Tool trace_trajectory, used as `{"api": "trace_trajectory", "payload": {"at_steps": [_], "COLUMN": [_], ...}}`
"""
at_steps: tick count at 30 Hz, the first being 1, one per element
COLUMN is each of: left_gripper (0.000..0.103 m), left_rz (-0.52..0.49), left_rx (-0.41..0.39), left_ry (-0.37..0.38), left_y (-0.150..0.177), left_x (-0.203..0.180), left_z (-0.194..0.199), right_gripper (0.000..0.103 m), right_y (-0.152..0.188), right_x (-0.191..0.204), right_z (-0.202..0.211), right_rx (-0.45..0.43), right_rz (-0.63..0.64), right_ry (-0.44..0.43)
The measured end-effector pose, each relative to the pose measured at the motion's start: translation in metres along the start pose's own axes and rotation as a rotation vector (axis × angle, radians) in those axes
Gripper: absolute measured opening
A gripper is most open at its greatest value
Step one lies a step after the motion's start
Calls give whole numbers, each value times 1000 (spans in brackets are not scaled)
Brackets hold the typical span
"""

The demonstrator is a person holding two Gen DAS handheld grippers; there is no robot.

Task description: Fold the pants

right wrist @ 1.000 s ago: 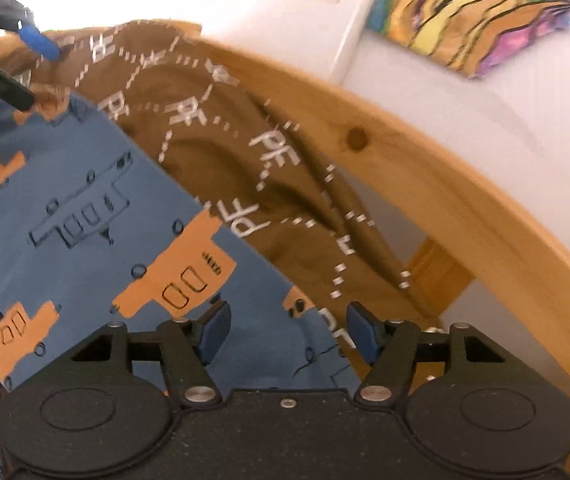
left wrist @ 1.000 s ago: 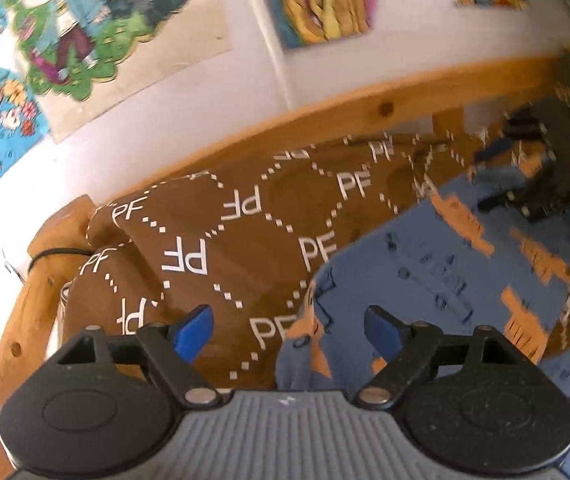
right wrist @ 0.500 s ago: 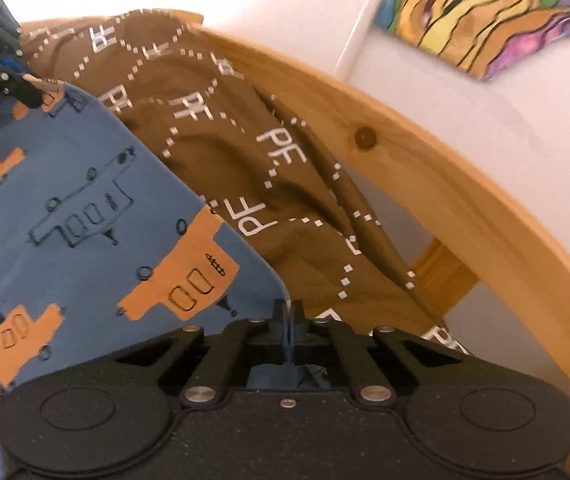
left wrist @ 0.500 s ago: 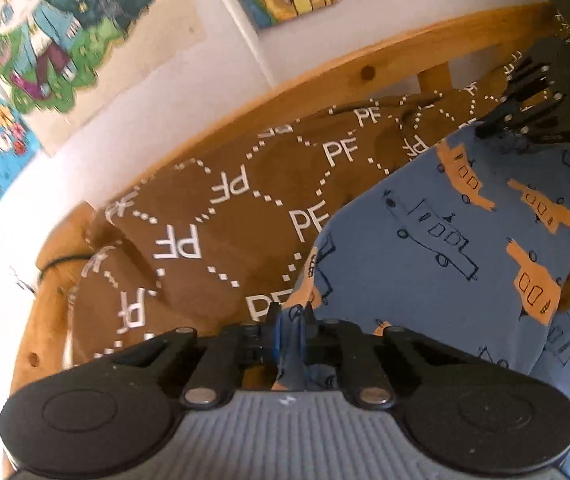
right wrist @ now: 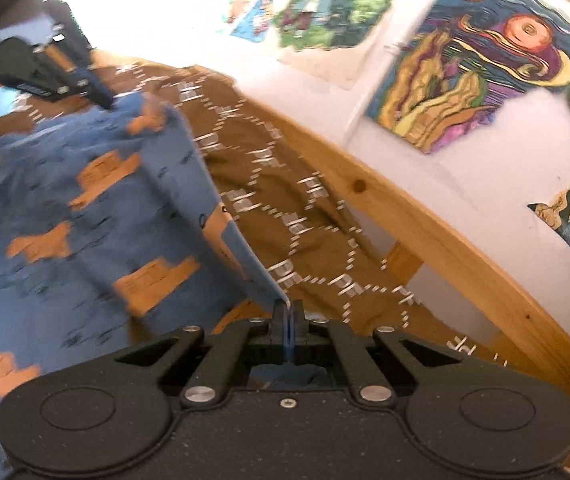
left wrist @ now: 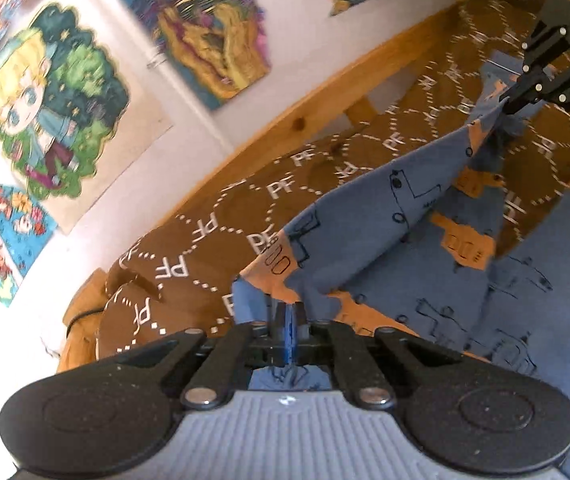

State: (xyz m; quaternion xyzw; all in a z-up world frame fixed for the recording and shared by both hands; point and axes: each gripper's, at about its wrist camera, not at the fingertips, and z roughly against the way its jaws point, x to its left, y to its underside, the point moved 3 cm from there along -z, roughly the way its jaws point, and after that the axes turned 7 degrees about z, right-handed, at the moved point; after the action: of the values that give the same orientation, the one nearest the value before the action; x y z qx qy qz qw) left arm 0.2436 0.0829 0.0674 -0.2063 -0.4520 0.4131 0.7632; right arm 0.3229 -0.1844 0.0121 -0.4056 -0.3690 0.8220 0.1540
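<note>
Left gripper (left wrist: 287, 330): jaws clamped on one corner of the pants (left wrist: 385, 216).
Right gripper (right wrist: 288, 330): jaws pinched the other corner.
Purpose: raised edge taut, apparently for folding over.

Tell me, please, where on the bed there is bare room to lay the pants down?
The brown PF blanket lies bare between the wooden bed rail and the lifted blue pants. The near side is crowded: pants fabric covers it, stretched between the left gripper and right gripper.
</note>
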Motion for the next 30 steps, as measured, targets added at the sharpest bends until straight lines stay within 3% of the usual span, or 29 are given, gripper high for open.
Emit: {"api": "trace_trajectory", "payload": {"at_steps": [2, 4, 6, 10, 14, 16, 21, 26, 30], "left_gripper": [10, 31, 44, 51, 43, 25, 3, 1, 1], "left_rz": [-31, -37, -23, -101, -182, -163, -143, -132, -149], "left_rx": [-32, -43, -49, -25, 21, 49, 92, 47, -53], "left_ry": [-23, -40, -48, -45, -45, -13, 4, -15, -45], "left_y": [-3, -9, -15, -22, -27, -31, -33, -27, -13], "left_x": [-4, -3, 1, 0, -2, 2, 8, 2, -14], "left_z": [4, 3, -3, -25, -47, -53, -59, -38, 0], "right_gripper": [0, 0, 0, 0, 0, 0, 0, 0, 0], "right_y": [1, 2, 3, 2, 2, 3, 5, 7, 12], "right_x": [10, 14, 14, 12, 11, 12, 15, 19, 31], "right_z": [6, 7, 7, 5, 3, 2, 3, 13, 34], "right_rx": [15, 24, 27, 25, 21, 20, 23, 14, -2], "right_rz": [20, 22, 7, 8, 7, 3, 2, -22, -26], "right_ry": [-12, -12, -16, -18, -19, -19, -18, -3, 10]}}
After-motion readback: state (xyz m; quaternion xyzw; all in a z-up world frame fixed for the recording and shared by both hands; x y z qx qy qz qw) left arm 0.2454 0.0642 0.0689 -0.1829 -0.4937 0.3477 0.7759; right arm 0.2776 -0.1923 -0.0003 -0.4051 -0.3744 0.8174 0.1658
